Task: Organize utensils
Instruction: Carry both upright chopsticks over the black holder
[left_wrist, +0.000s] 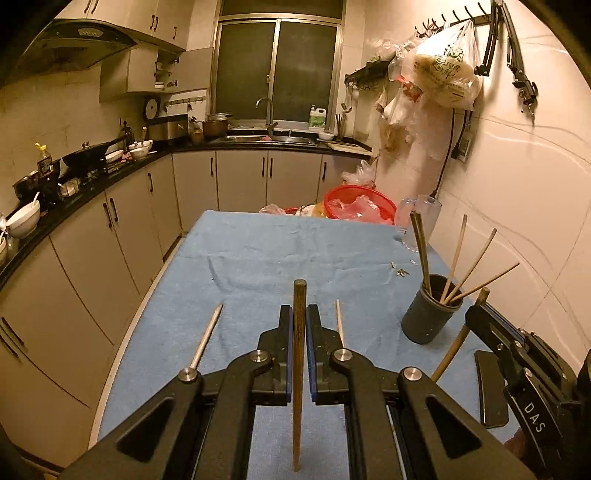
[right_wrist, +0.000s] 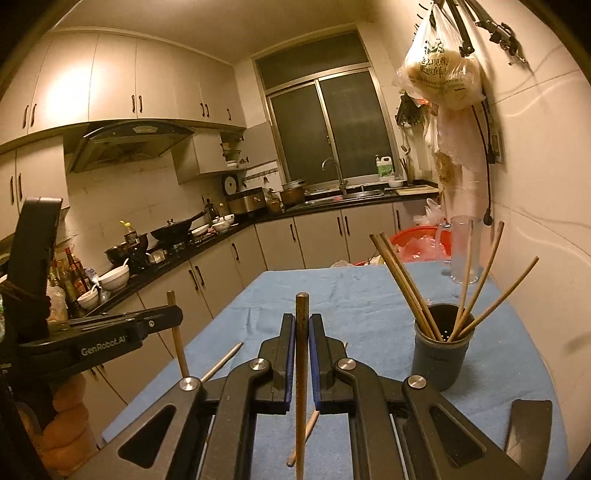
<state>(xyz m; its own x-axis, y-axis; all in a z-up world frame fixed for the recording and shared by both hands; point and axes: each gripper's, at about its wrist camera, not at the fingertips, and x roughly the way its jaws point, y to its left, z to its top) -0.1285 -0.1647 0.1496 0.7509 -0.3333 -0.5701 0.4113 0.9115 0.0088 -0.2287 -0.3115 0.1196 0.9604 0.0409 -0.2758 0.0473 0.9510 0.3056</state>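
Left gripper (left_wrist: 299, 325) clamped on a brown chopstick (left_wrist: 299, 369), held upright above the blue cloth (left_wrist: 258, 251), left of the dark holder (left_wrist: 430, 317). Right gripper (right_wrist: 302, 332) likewise clenched on another chopstick (right_wrist: 301, 369). Only in the right wrist view: the fingers (right_wrist: 70, 406) of the hand gripping the left tool. Only in the left wrist view: two loose chopsticks (left_wrist: 207, 336) lying on the cloth left of the holder.

Warm, yellowish indoor light filled both views, dim overall. The window (left_wrist: 277, 70) was dark and gave no light. A bright glare patch sat on the upper cabinets (right_wrist: 70, 92) in the right wrist view, and the tiled wall (left_wrist: 517, 155) shone pale with soft sheen. Fisheye distortion bent straight edges strongly toward the black corners. The centre was sharp; distant counter clutter looked soft and grainy.
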